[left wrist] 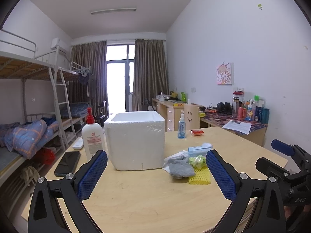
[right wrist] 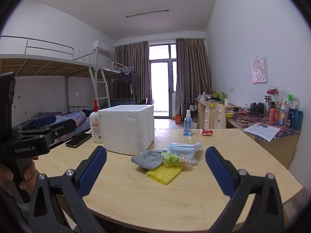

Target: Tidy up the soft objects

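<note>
Soft items heaped on desk [left wrist: 147,200], both tongs empty, foam box [left wrist: 136,139] beside heap.

Left wrist view: left tongs [left wrist: 156,171] spread apart, nothing held; heap ahead and to the right of centre, just inside right finger: one grey cloth [left wrist: 180,168], one yellow foam net [left wrist: 200,177], one mask pack [left wrist: 199,149], one green packet [left wrist: 197,161]. Right wrist view: right tongs [right wrist: 155,169] spread apart, empty; same heap dead ahead between fingers, net's long axis slanting up to the right; judged nearer the right tongs. One box ahead, left.
</note>
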